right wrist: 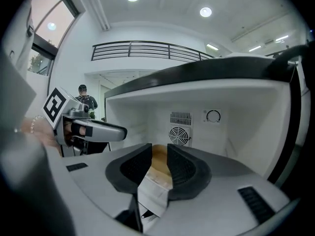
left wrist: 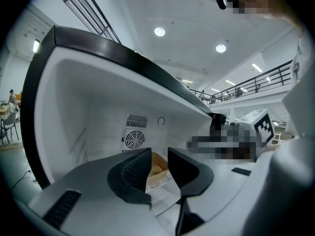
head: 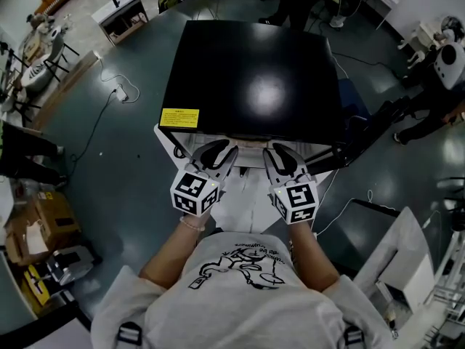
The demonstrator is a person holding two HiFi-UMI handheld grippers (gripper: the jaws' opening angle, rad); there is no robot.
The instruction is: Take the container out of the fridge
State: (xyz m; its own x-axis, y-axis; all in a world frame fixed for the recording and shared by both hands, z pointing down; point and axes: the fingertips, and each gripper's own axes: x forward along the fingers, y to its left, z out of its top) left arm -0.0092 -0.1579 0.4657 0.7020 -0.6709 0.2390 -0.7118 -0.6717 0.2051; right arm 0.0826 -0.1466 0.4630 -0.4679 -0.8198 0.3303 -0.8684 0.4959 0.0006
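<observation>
The left tongs (left wrist: 159,157) stood partly spread, and so did the right tongs (right wrist: 159,154), each pair with its jaws a little apart and no pad seen pressing on anything. The container (right wrist: 158,167), pale with a brownish top, showed in the gap of both pairs; it sat inside the fridge (head: 251,78), low on its floor and in front of the fan (right wrist: 179,135) on the fridge's back wall. Both tongs were side by side at the fridge's mouth, just under its black top. The likely trouble lay in the closing: the jaws seemed to frame only the container's near edge, so a shallow pinch could slip off or tip it as it came out of the fridge. If the two pairs shut unevenly, the container might twist and spill toward the fridge's floor. Lifting too high could also knock it against the fridge's roof, since the cavity looked low.
</observation>
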